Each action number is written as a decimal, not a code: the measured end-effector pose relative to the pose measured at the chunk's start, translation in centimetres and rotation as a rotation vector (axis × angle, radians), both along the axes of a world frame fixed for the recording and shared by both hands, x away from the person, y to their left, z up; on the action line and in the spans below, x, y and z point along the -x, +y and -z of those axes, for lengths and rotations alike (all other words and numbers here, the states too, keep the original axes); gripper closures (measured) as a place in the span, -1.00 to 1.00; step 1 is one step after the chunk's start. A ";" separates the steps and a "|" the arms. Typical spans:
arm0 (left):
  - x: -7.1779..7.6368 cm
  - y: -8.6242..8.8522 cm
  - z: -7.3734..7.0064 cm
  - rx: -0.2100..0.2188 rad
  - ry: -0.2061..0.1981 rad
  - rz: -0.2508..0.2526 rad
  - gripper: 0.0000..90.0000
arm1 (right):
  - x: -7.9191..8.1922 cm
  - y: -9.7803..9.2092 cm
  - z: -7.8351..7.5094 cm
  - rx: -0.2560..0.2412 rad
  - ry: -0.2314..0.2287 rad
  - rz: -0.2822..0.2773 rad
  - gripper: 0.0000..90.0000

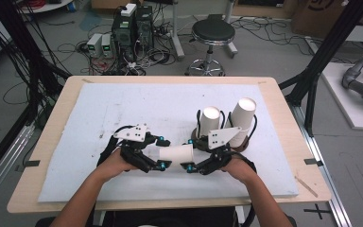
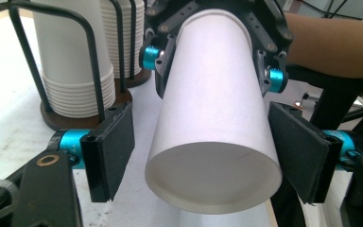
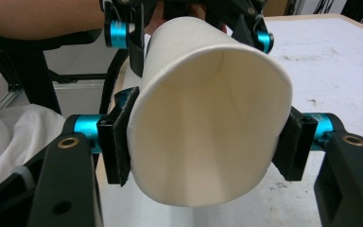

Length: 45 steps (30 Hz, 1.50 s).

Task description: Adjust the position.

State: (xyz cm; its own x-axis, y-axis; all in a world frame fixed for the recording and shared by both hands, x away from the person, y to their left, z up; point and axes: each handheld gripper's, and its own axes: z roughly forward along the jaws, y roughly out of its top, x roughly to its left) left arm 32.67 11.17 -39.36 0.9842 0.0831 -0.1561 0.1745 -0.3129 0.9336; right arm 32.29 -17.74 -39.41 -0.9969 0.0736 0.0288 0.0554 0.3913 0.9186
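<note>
Lying on its side between the two tools, a single white paper cup (image 1: 176, 152) sits just above the pale blue-grey foam mat (image 1: 99, 109) that covers the light wooden table (image 1: 283, 101), a little toward 5 o'clock from the mat's centre in the high view. The right gripper (image 1: 192, 166) has its black padded jaws pressed against opposite sides of the cup's open mouth, squeezing the rim slightly out of round; in the right gripper view the hollow inside of the cup (image 3: 208, 118) faces the camera. The left gripper (image 1: 163, 152) stands with its jaws spread wider than the cup; in the left gripper view the cup's closed base (image 2: 212, 175) sits between the pads with a gap on each side, so this tool grips nothing. At 1 o'clock from the held cup, two stacks of white paper cups (image 1: 227, 120) stand bottom up in black wire holders on round dark wooden bases (image 2: 87, 116), just beyond the right hand (image 1: 238, 166). On the floor past the table's 12 o'clock edge stands a round black stool (image 1: 212, 33).
</note>
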 end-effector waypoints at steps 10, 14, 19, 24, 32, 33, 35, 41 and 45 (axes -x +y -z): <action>0.2 -0.2 0.0 0.010 -0.026 0.043 -0.22 | 0.0 0.1 -0.1 -0.027 0.043 0.011 -0.45; 0.1 0.2 0.0 0.058 -0.034 0.033 -0.22 | -0.2 -0.3 -0.4 -0.100 0.084 0.053 -0.57; 0.1 0.2 0.2 0.054 -0.041 0.037 -0.21 | -0.2 -0.5 -0.4 -0.103 0.078 0.031 -0.35; 0.1 -0.2 0.5 0.005 -0.036 0.031 -0.21 | -0.1 -0.5 -0.5 -0.079 0.033 0.015 -0.23; 0.3 -0.6 0.5 -0.020 -0.035 0.000 -0.35 | -0.1 -0.2 -0.4 -0.031 0.031 0.022 -0.20; 0.3 -0.7 0.6 -0.028 -0.036 0.005 -0.35 | -0.1 -0.2 -0.4 -0.029 0.033 0.022 -0.20; 0.4 -0.9 0.8 -0.040 -0.037 0.034 -0.27 | -0.1 -0.1 -0.4 -0.032 0.038 0.011 -0.19; 0.5 -1.1 0.8 -0.050 -0.047 0.050 -0.18 | 0.0 0.1 -0.5 -0.035 0.052 0.003 -0.23; 0.5 -0.8 0.6 -0.014 -0.055 0.047 -0.19 | 0.0 0.0 -0.6 -0.106 0.093 0.028 -0.49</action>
